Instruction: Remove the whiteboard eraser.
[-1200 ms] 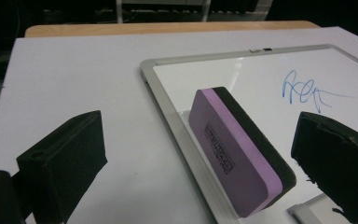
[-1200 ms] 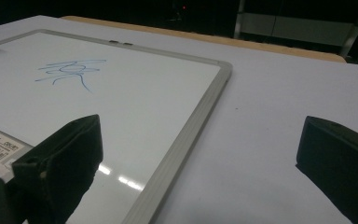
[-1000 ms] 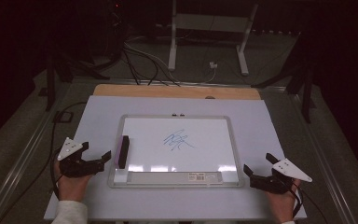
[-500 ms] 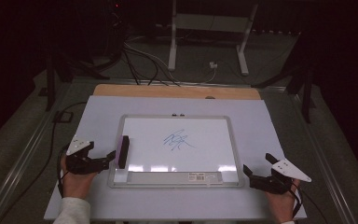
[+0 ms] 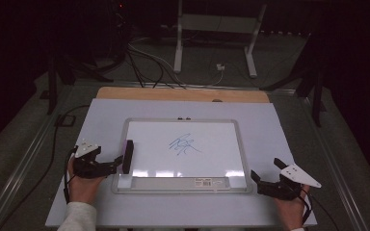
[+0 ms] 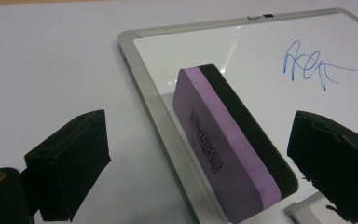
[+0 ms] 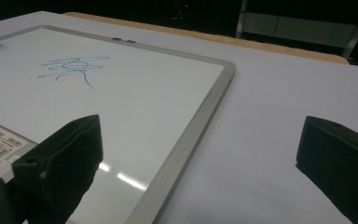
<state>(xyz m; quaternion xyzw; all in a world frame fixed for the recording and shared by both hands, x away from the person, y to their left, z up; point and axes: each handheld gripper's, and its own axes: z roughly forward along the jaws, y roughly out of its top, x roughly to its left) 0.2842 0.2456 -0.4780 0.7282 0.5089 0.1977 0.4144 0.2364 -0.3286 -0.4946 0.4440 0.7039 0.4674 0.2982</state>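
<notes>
A whiteboard [image 5: 139, 132] with a grey frame lies in the middle of the white table and bears a blue scribble [image 5: 183, 144]. A purple-and-black eraser [image 5: 127, 156] stands on edge at the board's left rim. My left gripper [image 5: 117, 164] is open just left of it. In the left gripper view the eraser [image 6: 223, 140] sits between the two spread jaws, touching neither, with the scribble [image 6: 310, 63] beyond. My right gripper [image 5: 264, 169] is open at the board's lower right corner. In the right gripper view its jaws straddle the board's right frame [image 7: 193, 128] with nothing held.
A barcode label strip [image 5: 207, 182] runs along the board's bottom edge. A wooden strip [image 5: 183, 94] borders the table's far side. Beyond it are cables [image 5: 144, 62] and a white stand [image 5: 178, 43] on the dark floor. Bare table surface [image 5: 289, 134] lies right of the board.
My left gripper has moved right and slightly forward until its jaws flank the eraser. The right gripper, the board and the eraser have stayed where they were.
</notes>
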